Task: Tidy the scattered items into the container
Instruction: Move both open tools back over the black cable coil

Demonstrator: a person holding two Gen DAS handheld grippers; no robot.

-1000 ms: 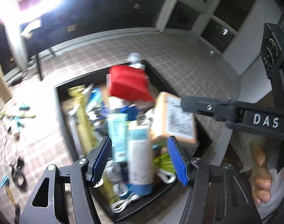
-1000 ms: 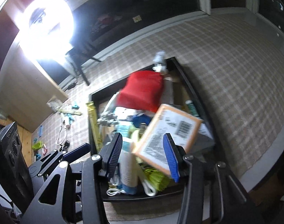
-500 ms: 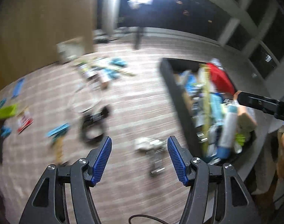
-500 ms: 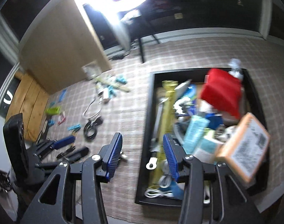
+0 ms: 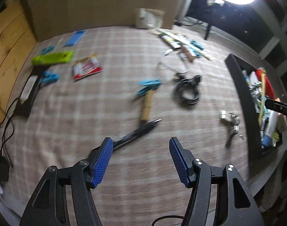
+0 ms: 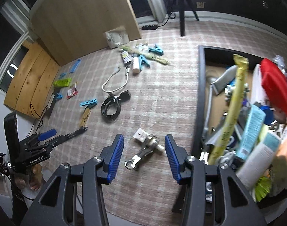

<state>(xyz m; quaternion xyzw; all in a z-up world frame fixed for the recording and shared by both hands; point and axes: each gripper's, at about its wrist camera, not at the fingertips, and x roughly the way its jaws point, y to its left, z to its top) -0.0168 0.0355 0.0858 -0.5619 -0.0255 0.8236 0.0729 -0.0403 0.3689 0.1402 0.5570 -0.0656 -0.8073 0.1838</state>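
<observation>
In the left wrist view, the left gripper (image 5: 141, 162) has swung away from the black tray (image 5: 237, 86), which 1 second ago filled the frame directly beneath it and now sits at the right edge. The gripper faces the checked rug (image 5: 109, 101), jaws parted with nothing between the blue pads (image 5: 104, 162), as before. Ahead of it lie a black pen (image 5: 139, 131), a wooden clothespin (image 5: 147, 105) under a blue clip (image 5: 149, 84), a coiled black cable (image 5: 188, 92) and a small metal piece (image 5: 232, 124); a red-and-white packet (image 5: 87, 67) and a green bar (image 5: 53, 58) lie farther off to the left. The picture is smeared by motion, so finer detail cannot be read. This indicates that the drop-off pass is over and a new pick-up is starting, probably among the nearest items, although which 1 cannot be told. In the right wrist view, the right gripper (image 6: 144, 154) has likewise turned off the tray (image 6: 201, 94); 1 second ago an orange box in the tray lay just past its pads, and now the tray holds the right side of the frame, already crowded with a red pouch (image 6: 275, 86), a yellow stick (image 6: 235, 98) and tubes. The jaws stand apart and empty, their gap unchanged, framing a metal keyring piece with a white tag (image 6: 145, 146) on the rug beyond them, not touching it. The left gripper (image 6: 43, 137) shows low at the left, near the pen (image 6: 75, 132). Many loose items are still on the rug, so the task appears far from finished.
</observation>
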